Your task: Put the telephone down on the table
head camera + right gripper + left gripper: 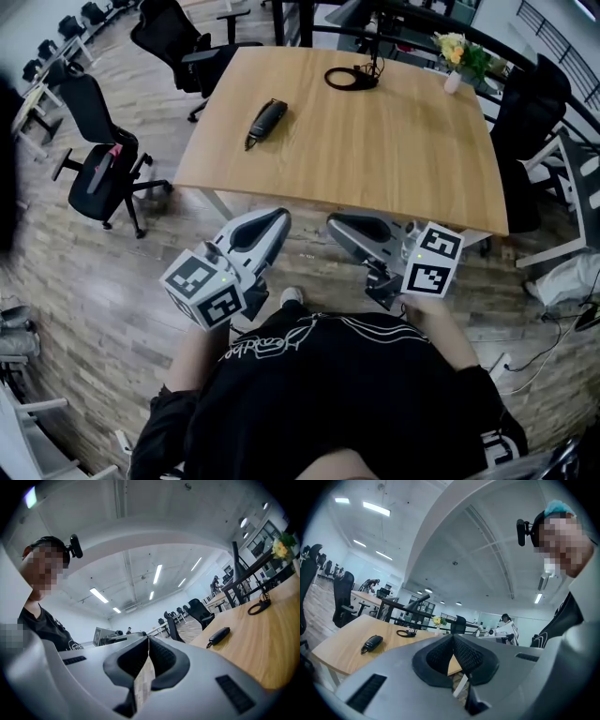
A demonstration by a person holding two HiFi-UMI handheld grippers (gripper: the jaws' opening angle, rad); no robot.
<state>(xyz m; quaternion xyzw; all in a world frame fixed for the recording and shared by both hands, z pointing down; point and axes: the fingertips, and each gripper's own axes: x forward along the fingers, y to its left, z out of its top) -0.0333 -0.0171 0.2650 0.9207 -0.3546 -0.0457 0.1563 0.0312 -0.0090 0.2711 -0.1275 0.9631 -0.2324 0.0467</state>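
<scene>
A black telephone handset (pixel 267 120) lies on the wooden table (pixel 375 159), on its left part, with nothing touching it. It also shows in the left gripper view as the telephone (pixel 372 643) and in the right gripper view as the telephone (pixel 219 635). My left gripper (pixel 278 217) is held short of the table's near edge, jaws shut and empty (pixel 453 637). My right gripper (pixel 336 223) is beside it, also off the table, its jaws closed together on nothing (pixel 148 639). Both point level toward the table.
A coiled black cable (pixel 352 78) lies at the table's far side, with a small vase of flowers (pixel 455 56) at the far right corner. Black office chairs stand at the left (pixel 103 164), far left (pixel 183 42) and right (pixel 534 103). The floor is wood.
</scene>
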